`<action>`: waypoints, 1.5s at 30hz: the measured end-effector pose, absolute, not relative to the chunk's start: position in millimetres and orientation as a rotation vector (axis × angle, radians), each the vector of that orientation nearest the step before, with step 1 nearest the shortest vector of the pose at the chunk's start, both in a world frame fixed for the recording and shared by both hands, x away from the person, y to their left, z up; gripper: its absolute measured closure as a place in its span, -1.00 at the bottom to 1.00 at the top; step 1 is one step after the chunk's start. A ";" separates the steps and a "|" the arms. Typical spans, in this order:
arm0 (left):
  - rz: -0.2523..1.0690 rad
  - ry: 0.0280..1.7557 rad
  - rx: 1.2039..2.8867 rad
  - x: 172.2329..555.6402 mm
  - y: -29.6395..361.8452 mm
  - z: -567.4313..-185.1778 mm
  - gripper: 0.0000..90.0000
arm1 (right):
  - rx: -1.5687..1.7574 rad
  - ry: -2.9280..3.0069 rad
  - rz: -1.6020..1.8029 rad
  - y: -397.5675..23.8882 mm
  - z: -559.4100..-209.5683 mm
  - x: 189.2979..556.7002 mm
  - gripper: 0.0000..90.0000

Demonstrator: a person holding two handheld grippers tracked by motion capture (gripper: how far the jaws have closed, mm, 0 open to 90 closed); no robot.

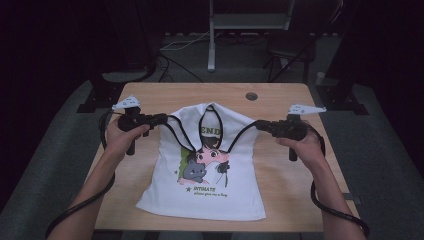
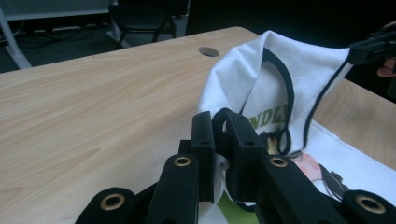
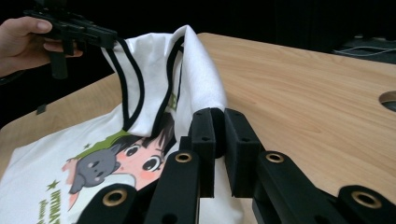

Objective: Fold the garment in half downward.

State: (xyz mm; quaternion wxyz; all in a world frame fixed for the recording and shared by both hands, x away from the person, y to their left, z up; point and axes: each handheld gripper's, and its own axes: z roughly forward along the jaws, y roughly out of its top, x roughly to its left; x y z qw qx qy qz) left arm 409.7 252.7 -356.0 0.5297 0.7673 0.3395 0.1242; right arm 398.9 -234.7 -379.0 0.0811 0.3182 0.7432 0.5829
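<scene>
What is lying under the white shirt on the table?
The white shirt lies on the wooden table. Its top is lifted by both grippers. Anything beneath the flat lower part is covered by cloth.

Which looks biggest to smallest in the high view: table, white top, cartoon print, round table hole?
1. table
2. white top
3. cartoon print on the top
4. round table hole, clearly the smallest, though it lies farther from the camera.

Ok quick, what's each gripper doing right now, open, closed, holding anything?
Left gripper: shut on the white shirt, gripping its black-trimmed edge.
Right gripper: shut on the shirt's other edge.
</scene>
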 end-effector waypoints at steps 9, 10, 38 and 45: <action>0.268 0.777 1.849 388.9 262.0 -366.6 0.83 | 0.900 2.284 1.737 -237.7 -385.3 382.5 0.86; 0.266 0.776 1.854 386.2 262.9 -368.6 0.83 | 0.896 2.293 1.736 -237.5 -386.4 380.5 0.85; 0.327 0.667 2.114 319.7 266.2 -410.8 0.81 | 0.722 2.546 1.413 -223.7 -425.8 317.4 0.84; 0.327 0.659 2.116 310.1 271.0 -409.2 0.81 | 0.708 2.544 1.443 -223.5 -426.5 302.6 0.84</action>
